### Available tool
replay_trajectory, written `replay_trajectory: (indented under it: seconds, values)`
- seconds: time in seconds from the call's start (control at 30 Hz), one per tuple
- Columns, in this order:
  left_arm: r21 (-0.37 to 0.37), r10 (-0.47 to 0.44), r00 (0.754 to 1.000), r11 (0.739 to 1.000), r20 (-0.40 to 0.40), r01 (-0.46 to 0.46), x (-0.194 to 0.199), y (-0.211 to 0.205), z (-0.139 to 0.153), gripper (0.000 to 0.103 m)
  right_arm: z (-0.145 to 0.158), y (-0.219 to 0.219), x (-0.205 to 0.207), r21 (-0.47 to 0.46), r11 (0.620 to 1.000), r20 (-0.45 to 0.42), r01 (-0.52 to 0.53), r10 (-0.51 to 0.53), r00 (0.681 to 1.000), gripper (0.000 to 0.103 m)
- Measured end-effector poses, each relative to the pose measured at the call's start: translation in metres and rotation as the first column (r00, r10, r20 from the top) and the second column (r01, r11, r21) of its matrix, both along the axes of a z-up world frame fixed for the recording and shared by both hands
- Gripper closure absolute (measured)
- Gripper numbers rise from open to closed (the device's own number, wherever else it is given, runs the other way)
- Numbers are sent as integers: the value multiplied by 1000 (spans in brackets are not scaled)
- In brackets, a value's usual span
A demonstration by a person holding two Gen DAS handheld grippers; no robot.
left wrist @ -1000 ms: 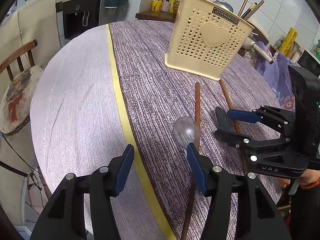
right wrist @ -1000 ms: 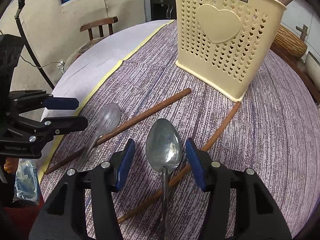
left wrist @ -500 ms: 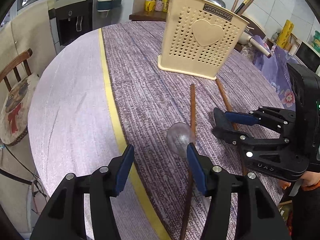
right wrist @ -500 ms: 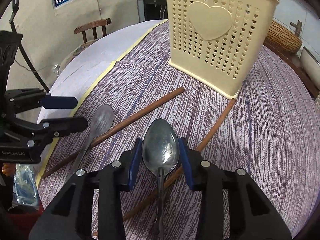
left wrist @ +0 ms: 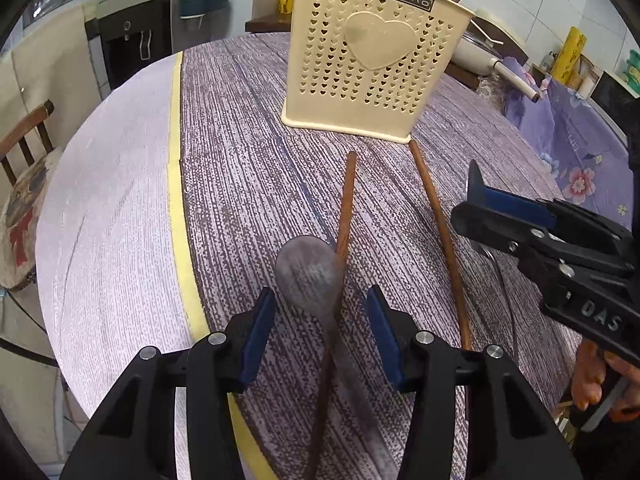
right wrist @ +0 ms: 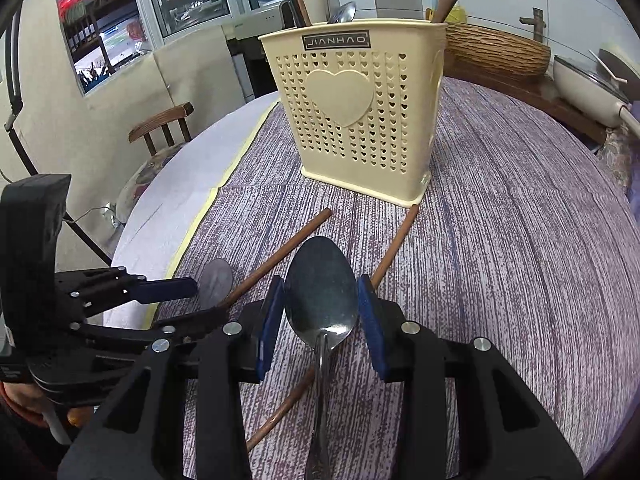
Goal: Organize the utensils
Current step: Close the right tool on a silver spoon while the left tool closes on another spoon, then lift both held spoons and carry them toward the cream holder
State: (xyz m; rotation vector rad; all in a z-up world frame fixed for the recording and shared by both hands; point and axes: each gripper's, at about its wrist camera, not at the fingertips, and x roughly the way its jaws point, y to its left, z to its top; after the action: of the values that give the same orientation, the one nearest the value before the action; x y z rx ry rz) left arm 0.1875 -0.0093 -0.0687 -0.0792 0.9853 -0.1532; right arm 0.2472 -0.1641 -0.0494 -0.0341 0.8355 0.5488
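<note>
In right wrist view: holder (right wrist: pixel 356 104) contents visible | left: seemingly hidden.

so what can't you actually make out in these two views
- Left wrist view: the spoon between the left gripper fingers is motion-blurred; whether the pads touch it is unclear.
- Left wrist view: the right gripper hides the bowl of the spoon it holds.
- Right wrist view: that spoon's handle end runs off the bottom edge.
- Both views: the holder's wall hides most of the utensils inside.
- Right wrist view: one chopstick passes behind the spoon.
</note>
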Motion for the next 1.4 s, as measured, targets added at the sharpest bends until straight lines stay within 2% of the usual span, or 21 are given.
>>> replay_trajectory:
  seconds: [0.1, 0.33, 0.43, 0.6, 0.67, 0.73, 0.93, 1.1, 1.23, 1.4]
  values:
    - [-7, 12, 1000, 1000, -4, -12, 0, -4, 1, 60, 1, 1, -5, 10, 1000, 8, 4, -4, 1000, 65]
    - [83, 8, 1000, 996, 20, -10, 6, -22, -2, 71, 0, -3, -7, 35, 999, 0, 22, -22, 1000, 65]
    - [91, 3, 1000, 996, 20, -5, 11, -23, -2, 73, 0, -4, -9, 41, 999, 2, 28, -28, 1000, 65]
    - [33, 22, 1000, 999, 4, -22, 13, -13, 0, 71, -1, -8, -10, 47, 998, -3, 38, -38, 999, 65]
    - [30, 23, 1000, 999, 9, -23, 12, -11, 1, 61, -1, -8, -10, 48, 998, -5, 39, -39, 999, 65]
    - [43, 29, 999, 999, 16, -29, 14, -11, 2, 58, -3, -9, -10, 50, 998, -9, 39, -38, 999, 65]
    - [54, 10, 1000, 999, 9, -10, 21, -21, -1, 59, -4, -9, -10, 55, 998, -15, 37, -36, 999, 65]
    - [26, -22, 1000, 999, -7, 22, 27, -19, 1, 60, -4, -11, -9, 55, 998, -17, 42, -42, 999, 65]
    - [-26, -26, 1000, 999, -13, 26, 29, -5, 0, 60, -4, -11, -9, 54, 998, -18, 43, -42, 999, 65]
    - [-9, -29, 1000, 1000, -7, 29, 28, -5, 0, 60, -4, -10, -9, 56, 998, -22, 39, -38, 999, 65]
